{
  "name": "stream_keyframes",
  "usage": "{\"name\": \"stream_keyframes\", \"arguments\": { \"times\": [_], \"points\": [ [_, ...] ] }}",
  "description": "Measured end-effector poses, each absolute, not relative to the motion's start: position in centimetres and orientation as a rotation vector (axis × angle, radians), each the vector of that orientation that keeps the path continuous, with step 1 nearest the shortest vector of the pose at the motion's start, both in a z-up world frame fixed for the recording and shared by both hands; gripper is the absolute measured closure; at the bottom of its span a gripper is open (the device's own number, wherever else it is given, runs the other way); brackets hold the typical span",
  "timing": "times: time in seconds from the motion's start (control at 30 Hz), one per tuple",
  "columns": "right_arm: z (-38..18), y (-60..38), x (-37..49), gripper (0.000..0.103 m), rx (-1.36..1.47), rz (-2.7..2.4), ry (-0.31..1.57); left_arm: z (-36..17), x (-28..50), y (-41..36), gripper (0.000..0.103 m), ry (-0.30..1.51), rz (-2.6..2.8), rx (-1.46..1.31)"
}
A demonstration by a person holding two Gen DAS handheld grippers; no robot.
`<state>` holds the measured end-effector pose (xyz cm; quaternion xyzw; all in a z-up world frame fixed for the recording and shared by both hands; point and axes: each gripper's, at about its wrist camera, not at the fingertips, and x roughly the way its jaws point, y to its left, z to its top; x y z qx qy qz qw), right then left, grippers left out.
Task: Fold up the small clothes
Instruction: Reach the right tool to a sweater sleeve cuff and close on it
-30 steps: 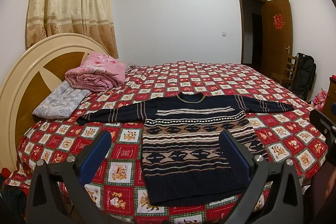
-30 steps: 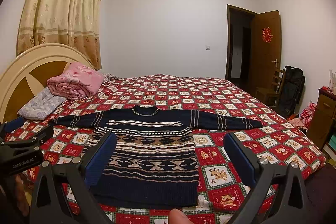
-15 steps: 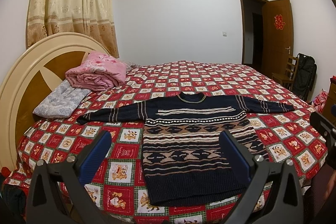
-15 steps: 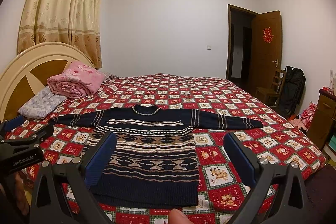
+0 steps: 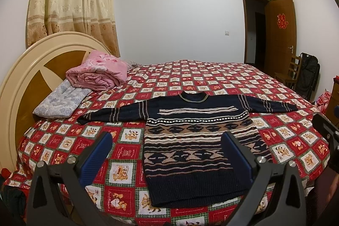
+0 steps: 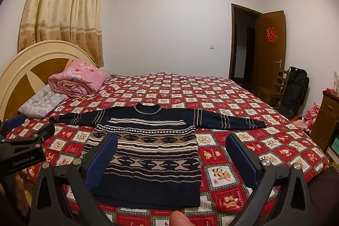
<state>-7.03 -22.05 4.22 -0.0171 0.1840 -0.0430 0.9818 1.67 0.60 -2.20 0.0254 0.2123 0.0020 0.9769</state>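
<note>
Your left gripper (image 5: 167,154) and right gripper (image 6: 171,154) keep their jaws spread wide, grasping nothing, barely shifted from a second ago. The patterned sweater (image 5: 199,141) still lies flat, sleeves outstretched, near you on the checkered bedspread (image 6: 233,99).

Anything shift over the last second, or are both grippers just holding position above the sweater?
Nothing visibly changed. The left gripper and the right gripper are both open and empty, held short of the near edge of the bed, as before. The sweater lies flat and unfolded on the bedspread, sleeves spread out to both sides, untouched. The pink quilt by the headboard has not moved either.
</note>
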Motion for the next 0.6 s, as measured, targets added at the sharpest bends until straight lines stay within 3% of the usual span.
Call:
{"name": "stream_keyframes", "arguments": {
  "times": [0.33, 0.6],
  "points": [
    [3.2, -22.1, -5.4, 0.001, -0.024, -0.052, 0.41, -4.1, 2.6, 0.5, 0.0, 0.451, 0.006, 0.058],
    [-2.4, -24.1, -0.3, 0.001, -0.02, -0.067, 0.555, -8.4, 7.1, -0.3, 0.0, 0.547, -0.007, 0.084]
  ]
}}
